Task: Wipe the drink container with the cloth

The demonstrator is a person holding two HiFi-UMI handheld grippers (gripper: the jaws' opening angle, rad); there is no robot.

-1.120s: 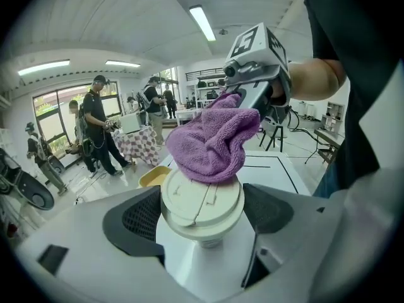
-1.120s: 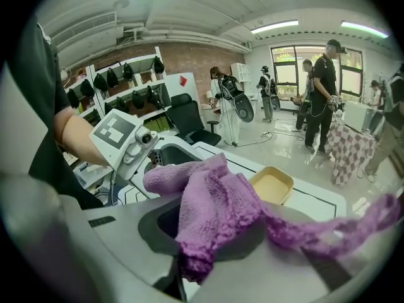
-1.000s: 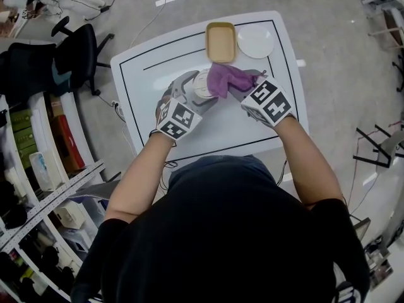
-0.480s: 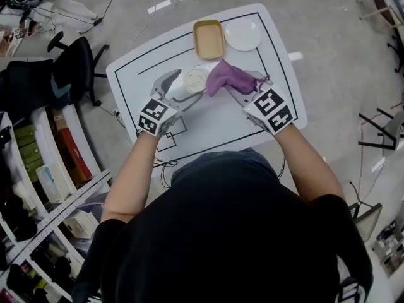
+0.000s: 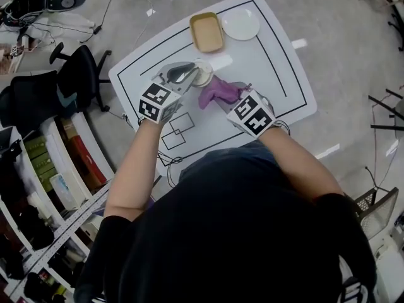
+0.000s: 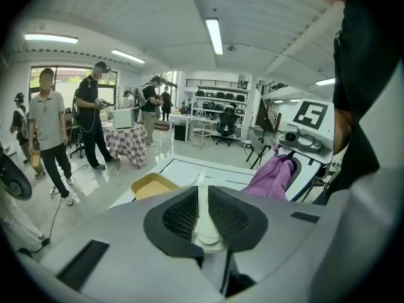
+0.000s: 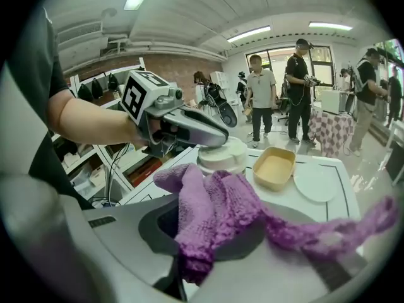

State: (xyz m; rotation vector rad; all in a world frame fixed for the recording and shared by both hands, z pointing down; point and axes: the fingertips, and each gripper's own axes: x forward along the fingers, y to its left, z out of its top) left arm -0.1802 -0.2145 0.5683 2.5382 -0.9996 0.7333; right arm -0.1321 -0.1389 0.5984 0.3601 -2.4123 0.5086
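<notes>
The white drink container point(image 5: 204, 74) stands upright on the white table point(image 5: 278, 74). My left gripper point(image 5: 189, 72) lies over its lid. Its jaws are closing to a narrow slit, and the pads grip nothing. In the left gripper view the lid point(image 6: 205, 227) shows through that slit in my left gripper point(image 6: 202, 193). My right gripper point(image 5: 231, 98) is shut on the purple cloth point(image 5: 217, 93), just right of the container. In the right gripper view the cloth point(image 7: 218, 210) bunches over my right gripper point(image 7: 208, 235), with the container point(image 7: 221, 158) behind it under the left gripper point(image 7: 189, 130).
A tan tray point(image 5: 206, 32) and a white plate point(image 5: 240, 24) sit at the table's far edge. An office chair point(image 5: 79, 74) and shelves point(image 5: 44, 169) stand to the left. People point(image 7: 262, 87) stand beyond the table.
My left gripper has let go of the container's side, moved over its lid and narrowed its jaws. The right gripper has pulled the cloth off the container to its right.
</notes>
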